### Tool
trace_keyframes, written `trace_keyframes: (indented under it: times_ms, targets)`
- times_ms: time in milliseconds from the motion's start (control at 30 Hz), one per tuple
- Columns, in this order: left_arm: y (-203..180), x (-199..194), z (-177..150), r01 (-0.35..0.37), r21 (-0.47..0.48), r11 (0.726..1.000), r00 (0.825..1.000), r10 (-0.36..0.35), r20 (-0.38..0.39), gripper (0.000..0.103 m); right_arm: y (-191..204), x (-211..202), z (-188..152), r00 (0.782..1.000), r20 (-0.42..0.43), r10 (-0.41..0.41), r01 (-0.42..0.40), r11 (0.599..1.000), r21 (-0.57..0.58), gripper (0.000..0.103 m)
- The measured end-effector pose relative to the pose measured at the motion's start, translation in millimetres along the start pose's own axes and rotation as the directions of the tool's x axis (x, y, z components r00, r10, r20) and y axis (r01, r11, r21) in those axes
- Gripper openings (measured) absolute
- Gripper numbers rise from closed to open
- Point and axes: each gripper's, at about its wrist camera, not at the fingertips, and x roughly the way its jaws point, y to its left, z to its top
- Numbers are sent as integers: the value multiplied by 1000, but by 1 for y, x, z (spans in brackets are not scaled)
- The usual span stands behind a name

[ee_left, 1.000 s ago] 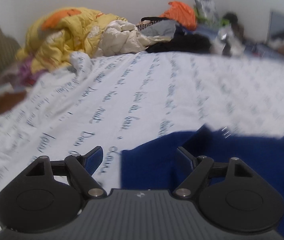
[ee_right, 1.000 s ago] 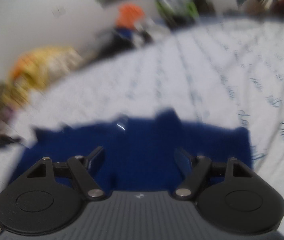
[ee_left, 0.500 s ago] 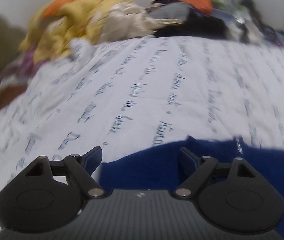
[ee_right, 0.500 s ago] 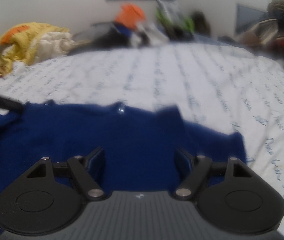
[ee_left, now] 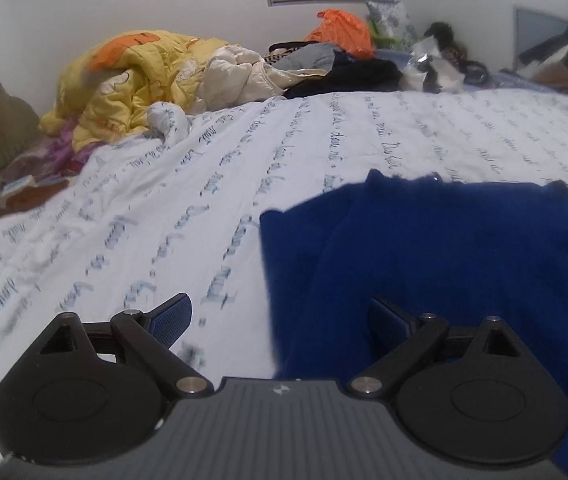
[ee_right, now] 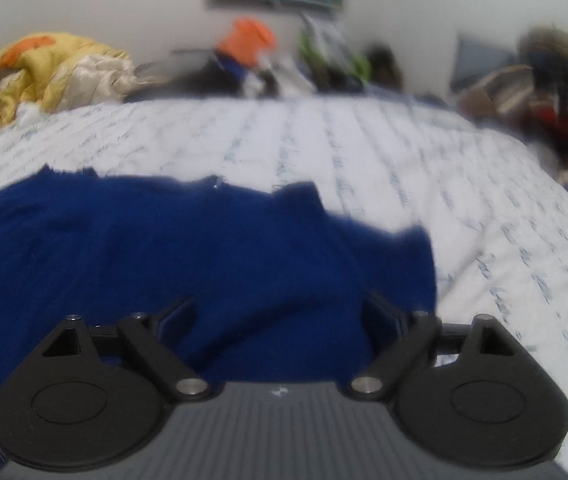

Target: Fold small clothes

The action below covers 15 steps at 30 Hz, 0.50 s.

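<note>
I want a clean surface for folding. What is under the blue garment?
The blue garment lies on the white script-printed bedsheet, which shows around its edges. Anything beneath its middle is covered.

Deep blue garment (ee_left: 463, 248); white bedsheet (ee_left: 204, 168) with script print

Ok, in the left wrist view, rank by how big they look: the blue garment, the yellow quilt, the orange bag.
1. blue garment, by far the largest, though it lies nearest the camera.
2. yellow quilt, at the far side of the bed.
3. orange bag, smallest, also far back.
</note>
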Motion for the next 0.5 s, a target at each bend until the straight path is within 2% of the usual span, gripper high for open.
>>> trace_keyframes:
  times_ms: [133, 267, 500]
  targets:
    - [7, -13, -21, 5, -19, 1000, 1000, -5, 13, 95, 8, -22, -11, 999, 26, 29, -29, 1000, -4, 91]
    - [6, -23, -32, -10, -24, 1000, 999, 11, 47, 97, 21, -21, -27, 1000, 15, -18, 19, 997, -77, 96]
    - [9, -21, -34, -11, -59, 998, 999, 13, 37, 102, 21, -22, -32, 999, 22, -39, 40, 997, -62, 103]
